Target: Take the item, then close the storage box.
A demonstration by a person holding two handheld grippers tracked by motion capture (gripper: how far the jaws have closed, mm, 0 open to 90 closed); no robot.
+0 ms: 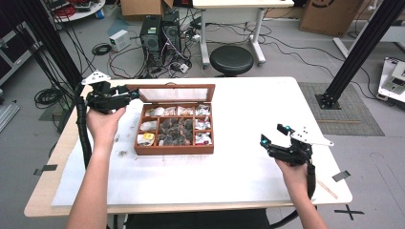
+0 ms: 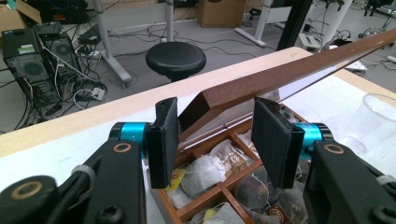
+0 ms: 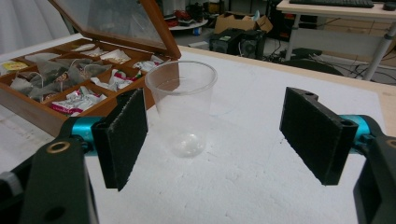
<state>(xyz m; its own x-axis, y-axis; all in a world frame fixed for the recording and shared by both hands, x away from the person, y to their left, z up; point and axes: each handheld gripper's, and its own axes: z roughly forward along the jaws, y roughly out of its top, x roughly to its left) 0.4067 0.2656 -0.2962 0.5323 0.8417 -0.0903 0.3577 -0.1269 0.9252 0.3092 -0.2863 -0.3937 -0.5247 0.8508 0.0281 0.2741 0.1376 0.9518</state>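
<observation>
A wooden tea box (image 1: 174, 149) with several compartments of tea bags (image 1: 176, 130) stands mid-table. Its glass lid (image 1: 172, 87) is raised at a slant. My left gripper (image 1: 125, 94) is at the lid's left upper corner. In the left gripper view, that corner (image 2: 210, 98) sits between the pads (image 2: 163, 140) and touches both, so the left gripper (image 2: 215, 135) is shut on it. My right gripper (image 1: 272, 134) is held above the table's right front and stands wide open. In the right gripper view, an empty clear plastic cup (image 3: 182, 102) stands upright beyond that gripper (image 3: 217, 116), apart from the pads.
The cup (image 2: 373, 121) stands right of the box on the white sheet (image 1: 239, 167) that covers the table. Beyond the far edge are a black stool (image 1: 231, 58), computer towers (image 1: 160, 36) and loose cables. A black frame post (image 1: 353, 57) rises at the right.
</observation>
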